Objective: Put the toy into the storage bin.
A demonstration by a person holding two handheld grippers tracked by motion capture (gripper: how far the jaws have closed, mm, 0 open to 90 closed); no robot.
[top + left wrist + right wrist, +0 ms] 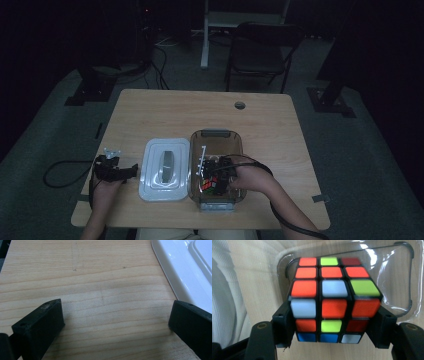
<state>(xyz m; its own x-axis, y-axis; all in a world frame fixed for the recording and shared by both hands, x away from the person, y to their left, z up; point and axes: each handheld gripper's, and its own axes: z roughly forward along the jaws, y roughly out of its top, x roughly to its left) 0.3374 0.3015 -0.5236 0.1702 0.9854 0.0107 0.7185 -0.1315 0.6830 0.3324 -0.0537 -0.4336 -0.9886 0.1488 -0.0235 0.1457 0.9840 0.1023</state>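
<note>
A scrambled puzzle cube [334, 300] with orange, green, white and blue stickers sits between the black jaws of my right gripper [334, 330], which is shut on its two sides. The cube [210, 186] hangs inside a clear plastic box [216, 135] on the wooden table, with my right gripper [216, 175] reaching in from the right. The box's white lid [165, 170] lies flat just left of the box. My left gripper [131, 170] rests near the table's front left, open, jaws wide over bare wood [105, 302]. The lid's edge [180, 270] shows at the upper right there.
The table [200, 107] has a round cable hole [240, 105] at the back. A dark folding chair [262, 50] and stand legs are on the floor beyond it. Black cables trail from both grippers off the table's front.
</note>
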